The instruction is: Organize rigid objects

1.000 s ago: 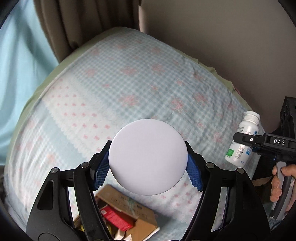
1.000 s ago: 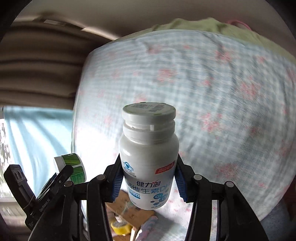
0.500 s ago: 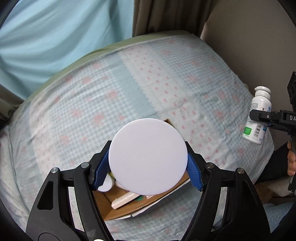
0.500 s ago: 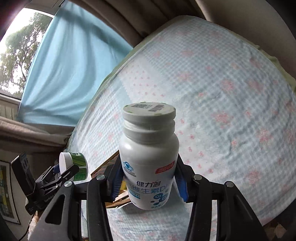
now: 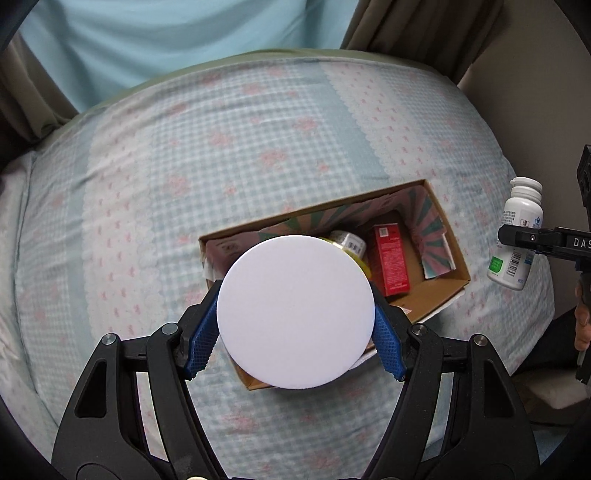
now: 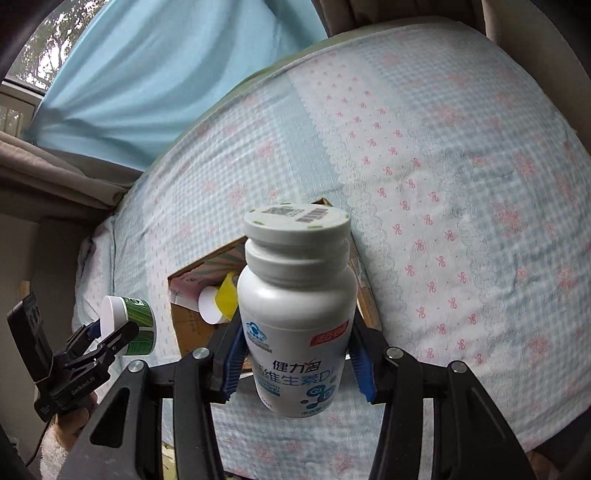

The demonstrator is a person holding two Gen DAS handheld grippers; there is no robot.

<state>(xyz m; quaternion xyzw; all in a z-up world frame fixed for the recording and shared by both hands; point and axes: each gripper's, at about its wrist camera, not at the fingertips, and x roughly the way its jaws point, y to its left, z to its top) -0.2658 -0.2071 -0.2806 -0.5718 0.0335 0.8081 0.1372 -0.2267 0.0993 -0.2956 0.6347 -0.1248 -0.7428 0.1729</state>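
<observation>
My left gripper (image 5: 295, 328) is shut on a round jar with a white lid (image 5: 295, 312); the right wrist view shows its green label (image 6: 138, 325). It hangs above an open cardboard box (image 5: 447, 288) on the bed. My right gripper (image 6: 295, 365) is shut on a white vitamin bottle (image 6: 295, 317), held upright; it also shows in the left wrist view (image 5: 517, 236), right of the box. The box (image 6: 184, 328) holds a red carton (image 5: 389, 258), a small bottle (image 5: 347, 240) and a yellow item (image 6: 227, 299).
The bed (image 5: 184, 166) has a blue checked cover with pink flowers. A light blue curtain (image 5: 166, 44) and brown drapes (image 5: 406, 29) hang behind it. A beige wall (image 5: 535, 92) is at the right. The person's hand (image 5: 581, 325) holds the right gripper.
Both views have swung toward the box, which now lies fully in sight below the left gripper. Both grippers keep hold of their containers.
</observation>
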